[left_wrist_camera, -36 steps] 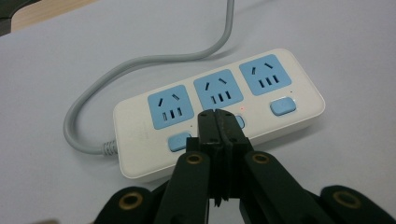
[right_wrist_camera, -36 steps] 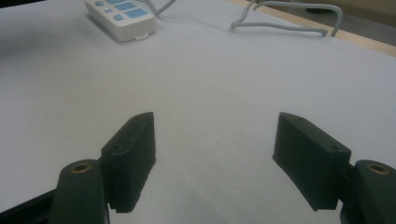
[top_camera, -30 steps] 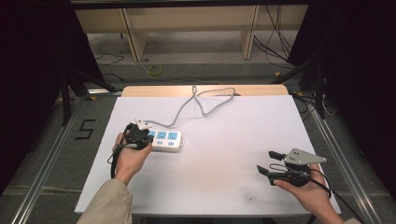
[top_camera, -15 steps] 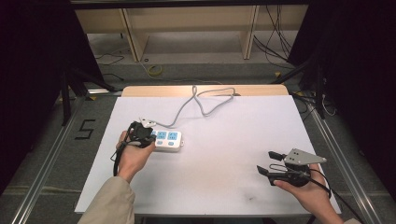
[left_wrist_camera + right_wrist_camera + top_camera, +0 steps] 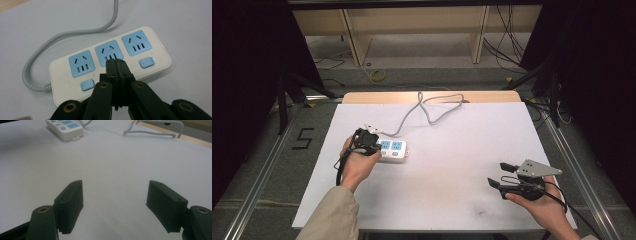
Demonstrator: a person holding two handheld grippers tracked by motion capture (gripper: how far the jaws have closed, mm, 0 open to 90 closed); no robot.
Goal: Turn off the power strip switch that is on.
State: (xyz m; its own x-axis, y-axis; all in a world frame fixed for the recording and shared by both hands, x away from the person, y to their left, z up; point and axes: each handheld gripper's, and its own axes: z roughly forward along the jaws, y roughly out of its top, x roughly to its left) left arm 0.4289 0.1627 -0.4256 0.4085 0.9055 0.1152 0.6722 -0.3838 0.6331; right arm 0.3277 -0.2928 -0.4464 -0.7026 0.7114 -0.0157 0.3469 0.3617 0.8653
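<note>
A white power strip (image 5: 393,149) with three blue sockets and two blue buttons lies left of the table's middle. Its grey cable (image 5: 427,107) loops toward the far edge. My left gripper (image 5: 373,144) is shut with nothing between its jaws, held in a hand over the strip's left end. In the left gripper view the closed tips (image 5: 116,63) hang over the lower edge of the middle socket of the strip (image 5: 62,72). My right gripper (image 5: 500,175) rests open near the front right corner, far from the strip. Its jaws (image 5: 115,187) stand wide over bare table.
The white table top (image 5: 462,150) has a wooden strip along its far edge. A small white piece (image 5: 371,127) lies just behind the left gripper. The strip (image 5: 65,128) and cable (image 5: 150,131) lie far ahead in the right gripper view. Metal rails and dark floor flank the table.
The left hand has edged slightly to the right over the strip's end, its gripper still shut. The right hand and its gripper have kept still.
</note>
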